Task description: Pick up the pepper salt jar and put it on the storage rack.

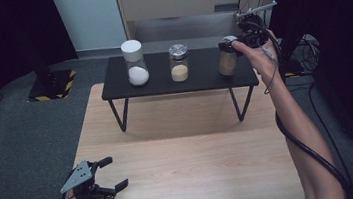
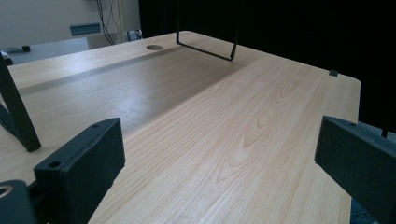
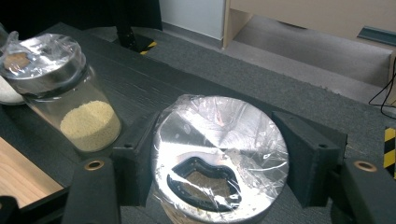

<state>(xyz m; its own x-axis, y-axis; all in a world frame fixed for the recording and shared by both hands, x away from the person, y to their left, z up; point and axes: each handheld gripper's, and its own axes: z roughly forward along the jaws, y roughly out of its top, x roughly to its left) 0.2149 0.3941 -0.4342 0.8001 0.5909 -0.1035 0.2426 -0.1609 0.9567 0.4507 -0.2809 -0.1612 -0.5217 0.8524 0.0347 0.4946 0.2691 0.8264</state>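
Right gripper view: right tongs [image 3: 217,154] clamp the brown-filled jar [image 3: 219,140].

A: The high view looks forward and down over the bench [image 1: 187,163] from afar.
B: The left claw view skims that bench [image 2: 243,130] closely; the right one looks down on a jar [image 3: 219,154], also seen from above [image 1: 227,58].

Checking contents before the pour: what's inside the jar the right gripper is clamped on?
Brown granules show through the lid opening of the gripped jar, under clear plastic film. The right gripper covers the sides; the high view shows it partly filled.
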